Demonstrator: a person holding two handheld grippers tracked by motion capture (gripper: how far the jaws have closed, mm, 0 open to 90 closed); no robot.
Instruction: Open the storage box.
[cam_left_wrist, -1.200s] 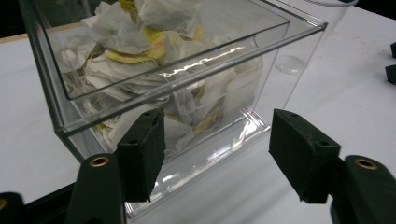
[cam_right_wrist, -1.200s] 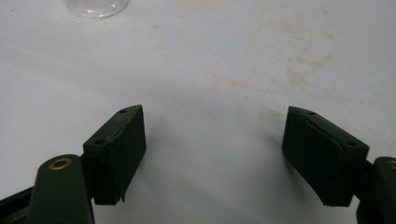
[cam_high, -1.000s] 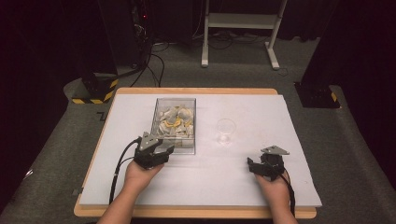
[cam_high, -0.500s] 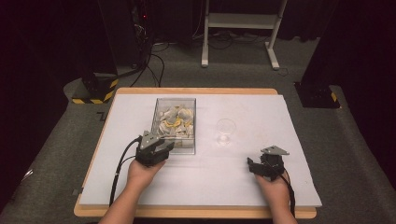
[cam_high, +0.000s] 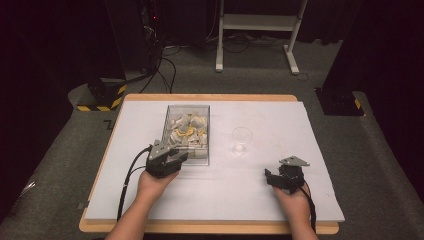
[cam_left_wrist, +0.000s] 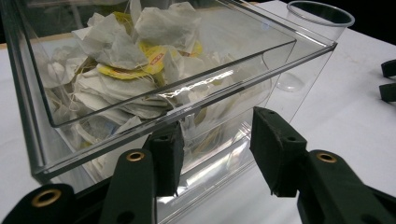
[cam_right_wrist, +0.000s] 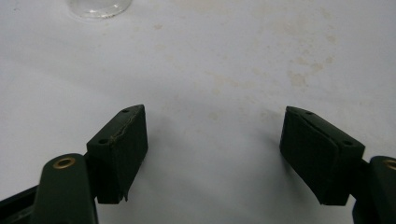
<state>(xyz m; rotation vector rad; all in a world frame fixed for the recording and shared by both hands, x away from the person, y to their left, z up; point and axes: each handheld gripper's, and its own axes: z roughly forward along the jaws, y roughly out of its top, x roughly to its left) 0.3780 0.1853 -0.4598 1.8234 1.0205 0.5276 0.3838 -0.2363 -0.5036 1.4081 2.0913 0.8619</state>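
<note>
high view: left hand-held gripper (cam_high: 176, 156) (jaws apart) at clear box (cam_high: 187, 107) of tea bags (cam_high: 186, 128); right hand-held gripper (cam_high: 274, 178) gapes wide over counter (cam_high: 280, 125).

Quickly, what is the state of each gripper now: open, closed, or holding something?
Left gripper: open, at the clear plastic box of tea bags, holding nothing.
Right gripper: open, empty, over the white table.
</note>
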